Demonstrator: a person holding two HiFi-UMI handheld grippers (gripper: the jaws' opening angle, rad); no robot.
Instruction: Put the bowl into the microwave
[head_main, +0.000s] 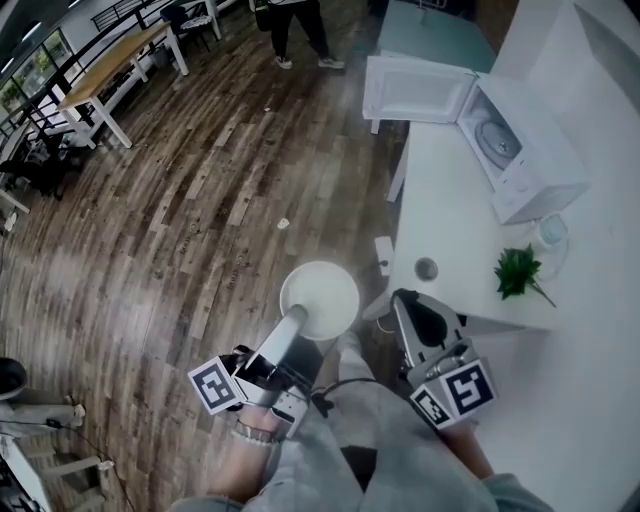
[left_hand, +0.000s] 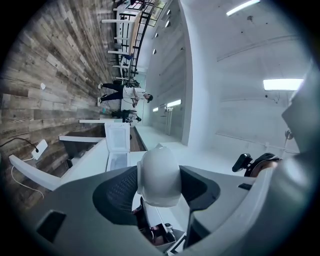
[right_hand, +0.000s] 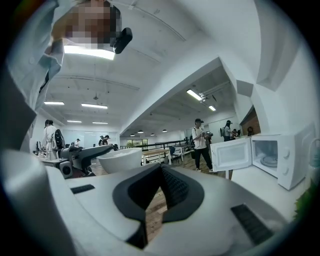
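Observation:
A white bowl (head_main: 320, 298) hangs over the wooden floor, just left of the white table (head_main: 440, 200). My left gripper (head_main: 298, 318) is shut on its near rim; in the left gripper view the bowl (left_hand: 159, 175) sits pinched between the two dark pads. My right gripper (head_main: 405, 298) hovers at the table's near corner, shut with nothing in it. Its closed jaws (right_hand: 161, 170) point past the bowl (right_hand: 120, 160) toward the room. The white microwave (head_main: 520, 150) stands on the table farther ahead, its door (head_main: 415, 90) swung wide open to the left and the turntable visible inside (right_hand: 272, 161).
A small potted plant (head_main: 517, 270), a glass jar (head_main: 548, 232) and a small round grey object (head_main: 426, 268) sit on the near table end. A power strip (head_main: 384, 252) lies by the table leg. A person (head_main: 300, 30) stands beyond; wooden tables (head_main: 110, 70) are far left.

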